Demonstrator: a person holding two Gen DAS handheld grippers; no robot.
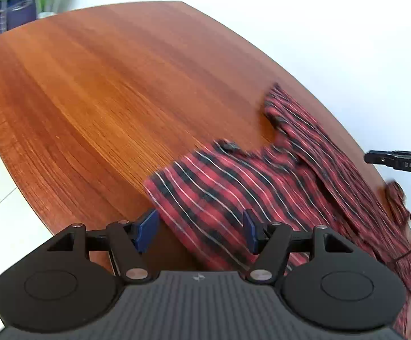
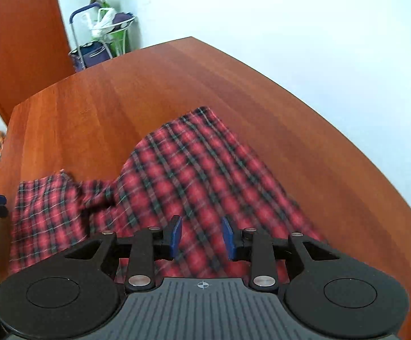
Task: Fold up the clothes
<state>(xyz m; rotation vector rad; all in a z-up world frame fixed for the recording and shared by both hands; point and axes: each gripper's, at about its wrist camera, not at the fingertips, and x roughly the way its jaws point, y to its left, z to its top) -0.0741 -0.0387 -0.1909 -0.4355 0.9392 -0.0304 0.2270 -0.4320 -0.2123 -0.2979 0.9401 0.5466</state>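
Plaid shirt (image 2: 194,175) lies on the table (image 1: 92,90) beneath both spread, empty grippers, left gripper (image 1: 199,231) and right gripper (image 2: 201,236)

You have one red plaid garment (image 2: 194,175) on one wooden table (image 2: 97,107). Two grippers are present: the left gripper (image 1: 200,230) and the right gripper (image 2: 202,237), each with two blue pads. At 11 o'clock in the right wrist view, count one wheeled cart (image 2: 92,48), one white bag (image 2: 103,19) and one door (image 2: 18,34).
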